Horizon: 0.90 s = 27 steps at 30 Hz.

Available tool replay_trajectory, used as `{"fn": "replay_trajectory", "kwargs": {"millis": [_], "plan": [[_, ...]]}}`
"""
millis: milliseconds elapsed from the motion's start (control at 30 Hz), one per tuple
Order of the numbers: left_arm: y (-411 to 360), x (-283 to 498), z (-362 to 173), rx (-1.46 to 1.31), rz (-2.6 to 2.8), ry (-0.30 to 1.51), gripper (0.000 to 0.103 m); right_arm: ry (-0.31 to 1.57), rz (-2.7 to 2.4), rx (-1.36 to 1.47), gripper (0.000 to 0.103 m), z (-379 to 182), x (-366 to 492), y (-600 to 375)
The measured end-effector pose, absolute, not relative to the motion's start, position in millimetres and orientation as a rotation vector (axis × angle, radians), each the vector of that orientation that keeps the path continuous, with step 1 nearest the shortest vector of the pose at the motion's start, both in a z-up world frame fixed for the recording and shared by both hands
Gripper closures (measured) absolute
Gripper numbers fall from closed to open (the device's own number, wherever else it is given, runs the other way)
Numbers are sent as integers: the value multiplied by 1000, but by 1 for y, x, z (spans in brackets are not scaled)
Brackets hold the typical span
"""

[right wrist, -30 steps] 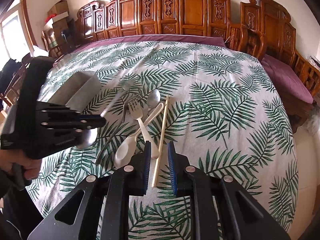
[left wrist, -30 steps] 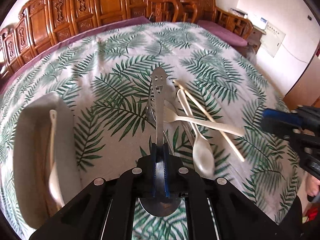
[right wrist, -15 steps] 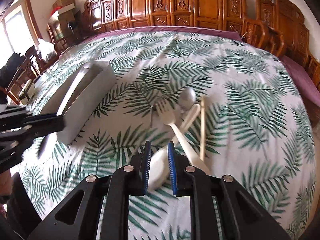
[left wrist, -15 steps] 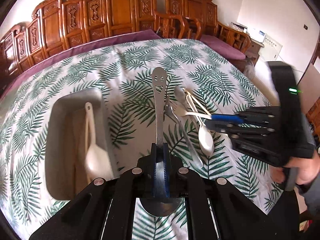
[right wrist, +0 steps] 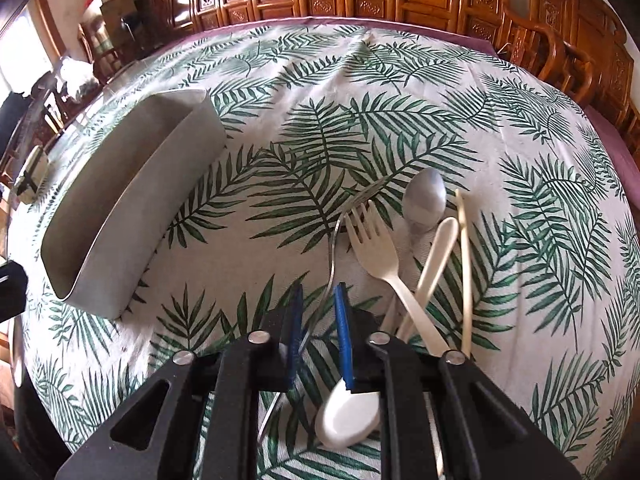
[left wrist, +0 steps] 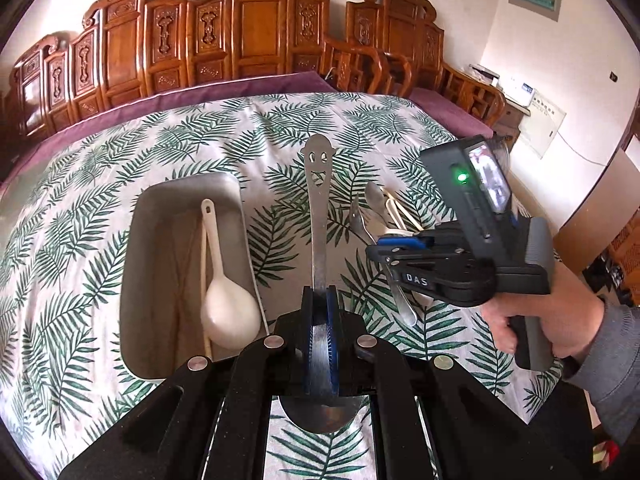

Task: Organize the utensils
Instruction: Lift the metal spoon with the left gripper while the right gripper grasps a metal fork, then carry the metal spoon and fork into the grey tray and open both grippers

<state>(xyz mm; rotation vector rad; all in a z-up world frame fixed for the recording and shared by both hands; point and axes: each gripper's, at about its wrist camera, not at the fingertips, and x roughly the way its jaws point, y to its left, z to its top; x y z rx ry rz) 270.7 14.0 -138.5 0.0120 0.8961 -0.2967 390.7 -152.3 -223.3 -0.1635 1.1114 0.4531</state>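
left hand-held gripper (left wrist: 320,312) pinching steel spoon (left wrist: 318,200) (smiley handle) | right hand-held gripper (right wrist: 318,312) spread, marked "DAS"

The surface (right wrist: 400,92) is covered in matt woven cloth printed with green fern leaves, slightly creased. The tray (right wrist: 132,216) looks like brushed metal — dull grey, satin rather than mirror-bright. The smiley-handled spoon (left wrist: 319,216) is polished steel, as are the metal fork (right wrist: 338,232) and metal spoon (right wrist: 424,200). The cream fork (right wrist: 376,244), cream spoon (right wrist: 352,412) and ladle (left wrist: 228,312) appear to be smooth, faintly glossy plastic — though possibly ceramic. The chopstick (right wrist: 464,264) is pale and matt. The chairs (left wrist: 256,28) are carved, varnished wood. Both tongs are matt black plastic with blue ribbed pads (right wrist: 343,332).
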Motion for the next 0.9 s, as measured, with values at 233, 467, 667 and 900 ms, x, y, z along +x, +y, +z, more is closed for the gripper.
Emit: {"fn": "replay_trajectory", "kwargs": {"millis": [233, 467, 667, 900], "plan": [[32, 265, -135, -10, -274, 880, 98, 1130, 412, -213, 92, -227, 392, -144], [44, 257, -132, -19, -254, 878, 98, 1128, 400, -240, 99, -225, 384, -140], [53, 251, -131, -36, -236, 882, 98, 1118, 412, -260, 100, -219, 367, -140], [57, 247, -126, -48, -216, 888, 98, 1100, 421, -219, 100, -200, 352, -150]]}}
